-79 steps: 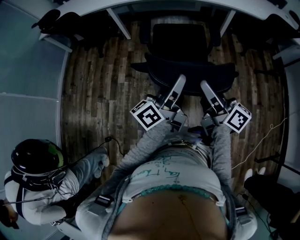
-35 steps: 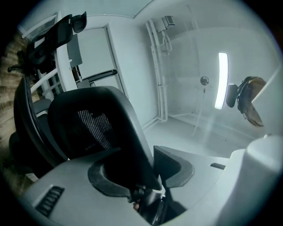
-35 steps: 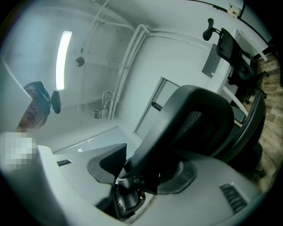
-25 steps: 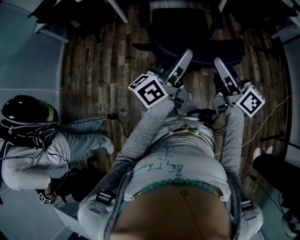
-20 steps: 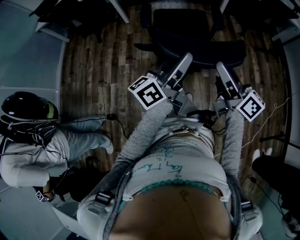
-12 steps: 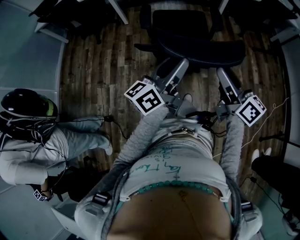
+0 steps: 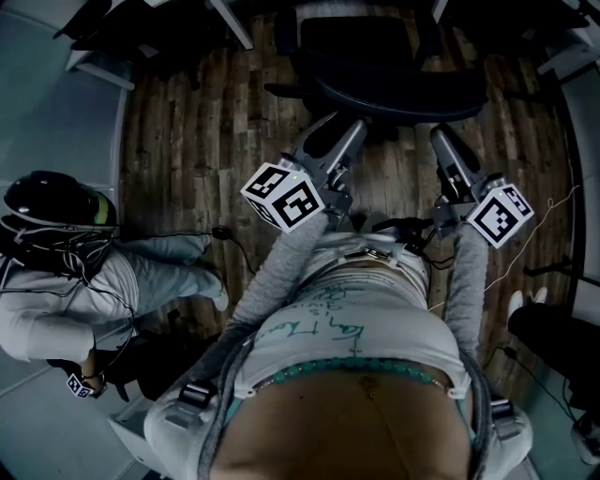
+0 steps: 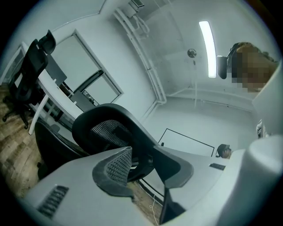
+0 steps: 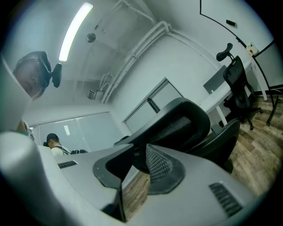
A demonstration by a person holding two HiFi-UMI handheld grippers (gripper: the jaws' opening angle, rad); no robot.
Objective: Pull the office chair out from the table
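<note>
The left gripper [image 7: 353, 126] and right gripper [image 7: 439, 137] reach forward side by side, both claws spread and pinching nothing; in each gripper view the wood floor [image 7: 178, 141] shows through the gap, and the back rim of the office chair [image 7: 389, 70] lies at the tips (touching or not, I cannot tell); the chair stands on the floor near the table [image 7: 228, 21] legs at the far edge; a helmeted person [image 7: 56, 253] crouches at the left.
</note>
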